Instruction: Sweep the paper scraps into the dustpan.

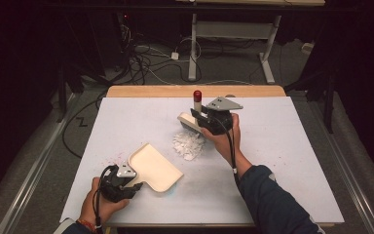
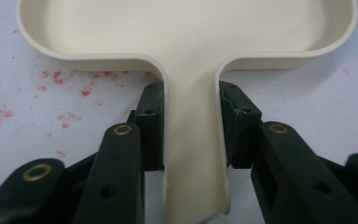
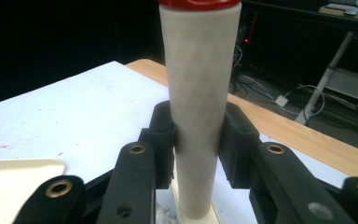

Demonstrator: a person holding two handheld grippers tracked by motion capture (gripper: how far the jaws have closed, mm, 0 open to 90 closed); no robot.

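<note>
A cream dustpan (image 1: 155,167) lies on the white table cover, its mouth toward the middle of the table. My left gripper (image 1: 137,185) is shut on its handle at the near left; in the left gripper view the pads (image 2: 151,116) press both sides of the dustpan handle (image 2: 191,140). A small brush with a white handle (image 3: 198,93) and red cap (image 1: 197,94) stands upright in my right gripper (image 1: 202,120), which is shut on it. Its cream head (image 1: 187,121) hovers at the far edge of a pile of white scraps (image 1: 189,144). The dustpan corner (image 3: 14,186) shows in the right gripper view.
Red specks (image 2: 51,88) dot the white cover (image 1: 282,161) left of the dustpan. A wooden table edge (image 1: 195,91) runs along the far side. Beyond it are cables and the white legs of a desk (image 1: 193,53) on the floor.
</note>
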